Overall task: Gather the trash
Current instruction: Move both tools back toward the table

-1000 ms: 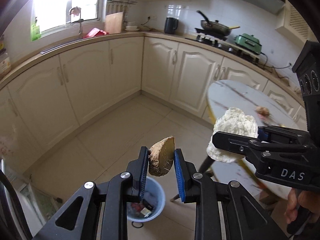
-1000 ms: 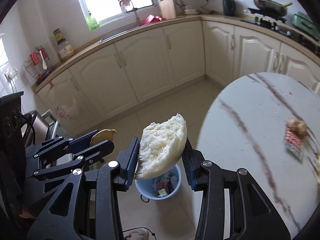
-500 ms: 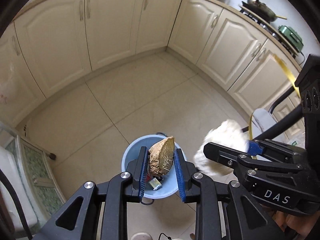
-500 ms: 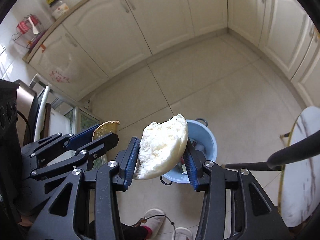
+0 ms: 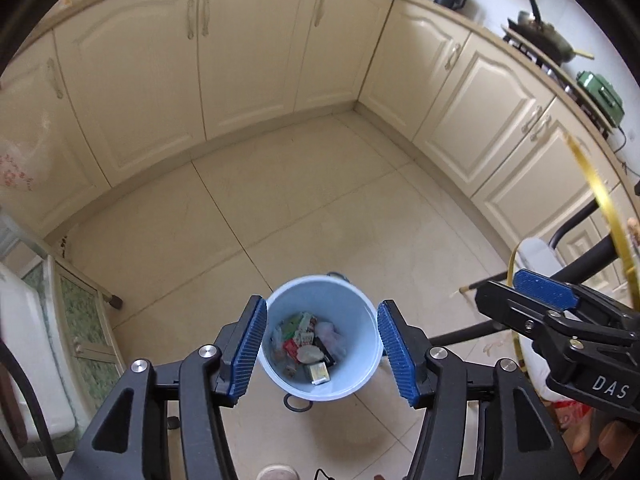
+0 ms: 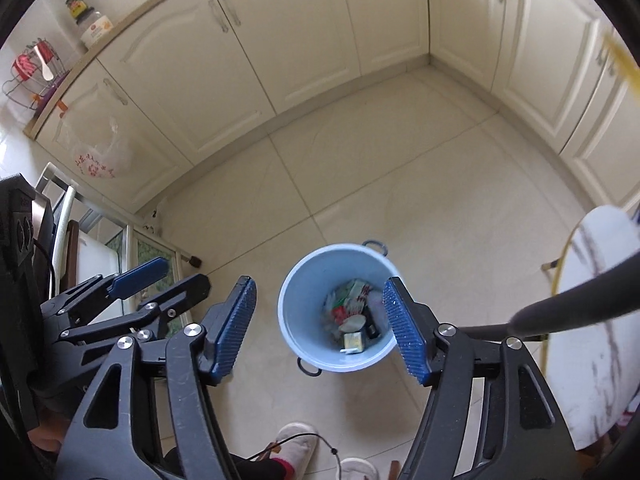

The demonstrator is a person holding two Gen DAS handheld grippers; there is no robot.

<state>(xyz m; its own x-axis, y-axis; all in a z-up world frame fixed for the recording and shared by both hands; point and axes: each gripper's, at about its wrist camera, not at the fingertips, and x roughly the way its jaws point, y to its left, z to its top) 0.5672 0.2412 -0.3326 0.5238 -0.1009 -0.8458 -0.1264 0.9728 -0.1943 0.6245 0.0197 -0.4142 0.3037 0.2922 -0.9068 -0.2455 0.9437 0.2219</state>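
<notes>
Both the left gripper (image 5: pixel 320 354) and right gripper (image 6: pixel 320 332), jaws just spread and empty, hang over the blue bin (image 5: pixel 362 376) on the floor tiles, scraps inside; lowering further risks tipping it.

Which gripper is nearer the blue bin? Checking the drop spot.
Left, it seems. The left gripper frames the blue bin squarely; the right gripper hangs beside it, with the bin off-centre between its jaws.
</notes>
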